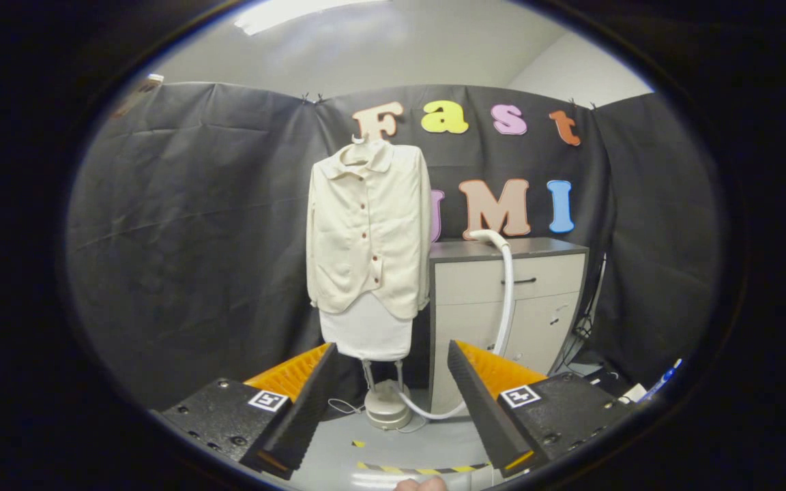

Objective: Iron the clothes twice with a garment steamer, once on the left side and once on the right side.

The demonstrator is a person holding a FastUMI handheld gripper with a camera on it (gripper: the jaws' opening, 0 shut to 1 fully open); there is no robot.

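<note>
The shirt [368, 232] hangs buttoned on a hanger over a white board [366, 332], well beyond the tool [389, 399] and roughly in line with the gap between its fingers. The steamer's base [387, 406] sits on the floor under the board, and its hose [506, 293] arcs from there up onto the top of the cabinet [509, 300] just right of the shirt; the steamer head itself I cannot make out, it likely lies on that cabinet top. The tool stands wide with nothing between its fingers. By my reading nothing is done yet: the steamer is not picked up, and both passes remain. Open floor lies between tool and shirt, with striped tape [420, 469] marked near the tool. Left of the shirt is free room before the cloth wall; the right side is tight, with the cabinet edge and hose close by
</note>
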